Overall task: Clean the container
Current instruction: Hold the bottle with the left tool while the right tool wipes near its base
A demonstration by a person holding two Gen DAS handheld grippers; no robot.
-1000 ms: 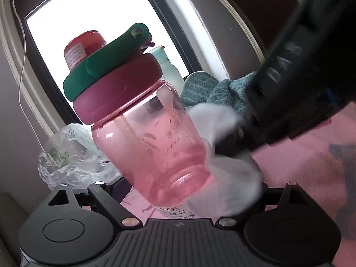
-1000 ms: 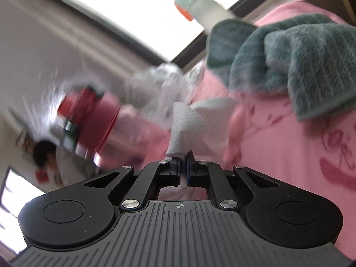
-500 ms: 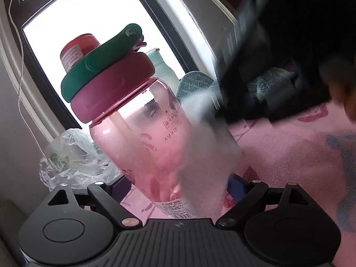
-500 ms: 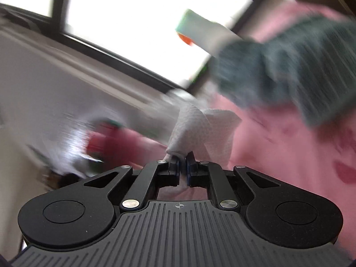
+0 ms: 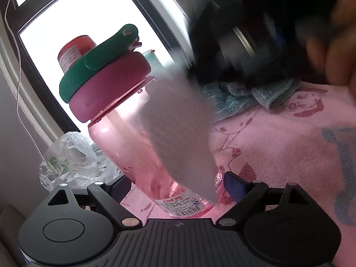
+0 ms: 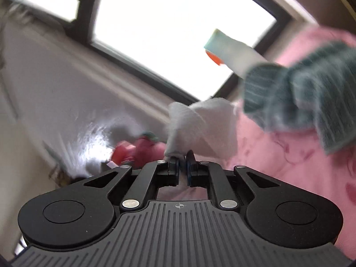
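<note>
A clear pink bottle (image 5: 129, 146) with a maroon lid and green flip cap (image 5: 98, 62) is held near its base between the fingers of my left gripper (image 5: 175, 187), tilted left. My right gripper (image 6: 182, 166) is shut on a white paper tissue (image 6: 204, 129). In the left wrist view the tissue (image 5: 178, 122) is a blurred grey shape lying across the bottle's right side, with the right gripper's black body (image 5: 255, 33) above it. The bottle also shows blurred in the right wrist view (image 6: 138, 151).
A pink patterned cloth (image 5: 278, 151) covers the surface. A teal towel (image 5: 240, 98) lies at the back by the window, with a pale bottle with an orange cap (image 6: 231, 53) beside it. A crumpled clear plastic bag (image 5: 71, 162) sits left. A red-capped jar (image 5: 73, 51) stands behind.
The right gripper with the tissue has swept upward along the bottle's side, from near the base to the upper body. The bottle stays held in the left gripper.
</note>
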